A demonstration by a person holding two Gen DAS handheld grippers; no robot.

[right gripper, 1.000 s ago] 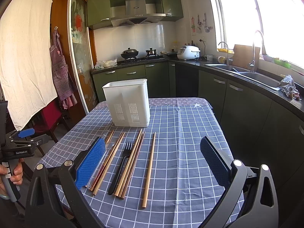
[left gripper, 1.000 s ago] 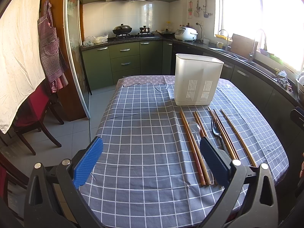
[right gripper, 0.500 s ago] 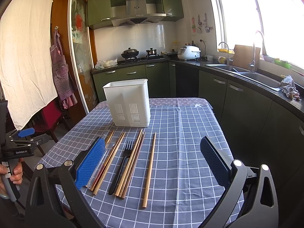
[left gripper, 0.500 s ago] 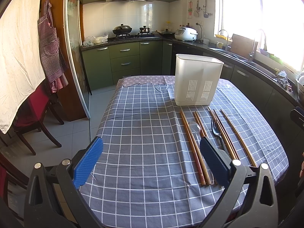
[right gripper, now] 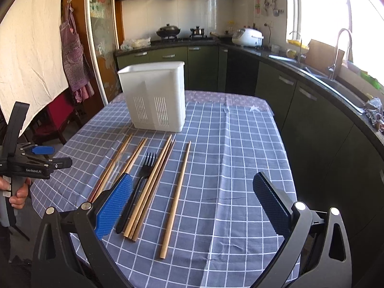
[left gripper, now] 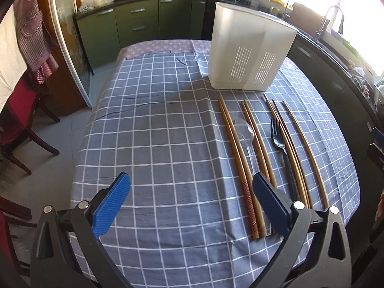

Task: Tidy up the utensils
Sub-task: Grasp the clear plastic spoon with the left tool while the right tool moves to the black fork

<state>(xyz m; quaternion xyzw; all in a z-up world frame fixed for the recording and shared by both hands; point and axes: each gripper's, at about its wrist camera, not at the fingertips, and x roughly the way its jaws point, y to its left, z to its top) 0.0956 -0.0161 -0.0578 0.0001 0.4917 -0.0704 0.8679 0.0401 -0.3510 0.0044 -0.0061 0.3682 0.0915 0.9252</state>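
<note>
A white slotted utensil holder [left gripper: 249,52] stands upright at the far side of the checked tablecloth [left gripper: 156,144]; it also shows in the right wrist view [right gripper: 156,98]. In front of it lie several wooden chopsticks [left gripper: 240,165], a clear plastic spoon [left gripper: 247,134] and a black fork [left gripper: 280,146], side by side. In the right wrist view the fork [right gripper: 141,180] lies among chopsticks, with a single chopstick [right gripper: 176,196] at the right. My left gripper [left gripper: 192,201] is open and empty above the near table edge, left of the utensils. My right gripper [right gripper: 192,206] is open and empty above the single chopstick's near end.
Green kitchen cabinets [right gripper: 204,67] and a counter with a sink [right gripper: 336,76] run behind and right of the table. A red chair [left gripper: 16,124] stands on the floor to the left. The left gripper's body and hand [right gripper: 21,168] show at the right wrist view's left edge.
The left gripper has moved forward and tilted down over the table, closer to the utensils. The right gripper has tilted down slightly. Both stay open.
</note>
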